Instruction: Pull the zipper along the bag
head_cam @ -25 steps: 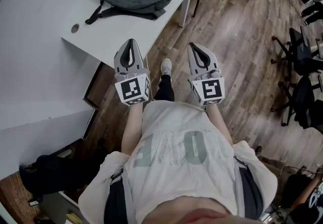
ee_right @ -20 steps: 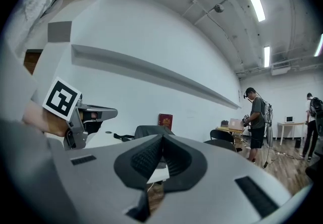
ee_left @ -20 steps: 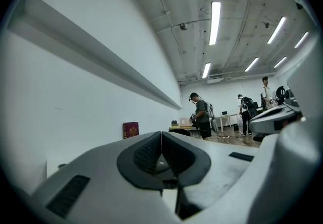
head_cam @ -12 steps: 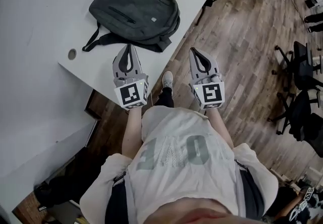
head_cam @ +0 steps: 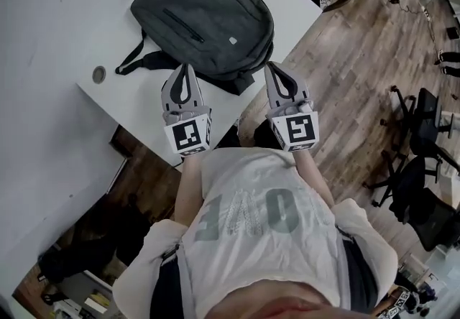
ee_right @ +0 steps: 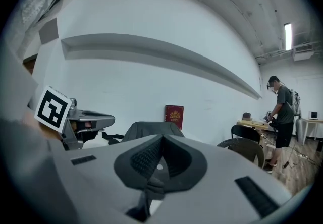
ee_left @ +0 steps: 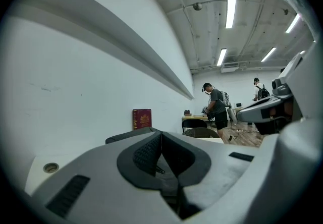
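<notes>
A dark grey backpack (head_cam: 205,19) lies flat on the white table (head_cam: 57,30), its straps trailing toward the near edge. In the head view my left gripper (head_cam: 185,68) is shut and empty, its tips just short of the bag's near edge over the table. My right gripper (head_cam: 274,67) is shut and empty too, its tips at the bag's near right corner by the table's edge. The bag (ee_right: 151,129) shows low ahead in the right gripper view, with the left gripper (ee_right: 88,119) beside it. In the left gripper view only the bag's top (ee_left: 128,137) peeks over the shut jaws.
A round cable hole (head_cam: 98,74) sits in the table left of the straps. A red book (ee_right: 174,116) stands behind the bag against the white wall. Wooden floor (head_cam: 359,80) runs on the right with office chairs (head_cam: 424,116). A person (ee_left: 217,109) stands farther off by desks.
Both grippers and I have moved toward the table; the backpack now lies right in front of the gripper tips, and the left gripper is over the tabletop. Both stayed shut.
</notes>
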`<move>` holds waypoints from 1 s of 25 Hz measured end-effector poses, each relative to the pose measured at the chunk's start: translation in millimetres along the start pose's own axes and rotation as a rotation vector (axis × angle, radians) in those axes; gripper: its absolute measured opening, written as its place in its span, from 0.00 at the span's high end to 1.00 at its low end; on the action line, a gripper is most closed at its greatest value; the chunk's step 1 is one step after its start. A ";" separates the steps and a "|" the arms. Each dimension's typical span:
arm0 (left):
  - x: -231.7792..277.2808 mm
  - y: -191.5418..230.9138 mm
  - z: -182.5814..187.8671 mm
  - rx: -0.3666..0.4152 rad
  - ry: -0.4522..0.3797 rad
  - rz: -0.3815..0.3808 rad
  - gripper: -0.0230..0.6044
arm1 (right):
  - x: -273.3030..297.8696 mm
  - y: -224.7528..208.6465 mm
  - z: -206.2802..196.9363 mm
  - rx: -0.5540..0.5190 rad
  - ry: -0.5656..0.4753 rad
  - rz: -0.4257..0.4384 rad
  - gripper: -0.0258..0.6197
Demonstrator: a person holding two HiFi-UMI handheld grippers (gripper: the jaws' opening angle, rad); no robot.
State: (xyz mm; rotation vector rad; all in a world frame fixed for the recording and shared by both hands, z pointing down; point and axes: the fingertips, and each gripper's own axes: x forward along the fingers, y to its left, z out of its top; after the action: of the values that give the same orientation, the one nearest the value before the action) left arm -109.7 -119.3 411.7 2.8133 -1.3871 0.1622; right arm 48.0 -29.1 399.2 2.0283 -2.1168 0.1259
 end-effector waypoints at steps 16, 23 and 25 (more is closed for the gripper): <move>12.9 -41.1 48.9 0.093 -0.061 0.236 0.92 | 39.0 -62.6 22.9 -0.008 -0.093 0.239 0.92; 28.2 -52.8 52.0 0.098 -0.024 0.279 0.92 | 50.6 -93.2 22.1 0.016 -0.114 0.252 0.92; 30.9 -54.2 53.1 0.099 -0.019 0.284 0.92 | 52.9 -96.9 20.8 0.023 -0.113 0.256 0.92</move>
State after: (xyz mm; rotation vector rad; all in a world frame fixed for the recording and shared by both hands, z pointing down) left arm -43.3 -113.2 364.2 2.6828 -1.8259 0.2093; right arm 140.9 -90.0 382.0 1.8068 -2.4487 0.0757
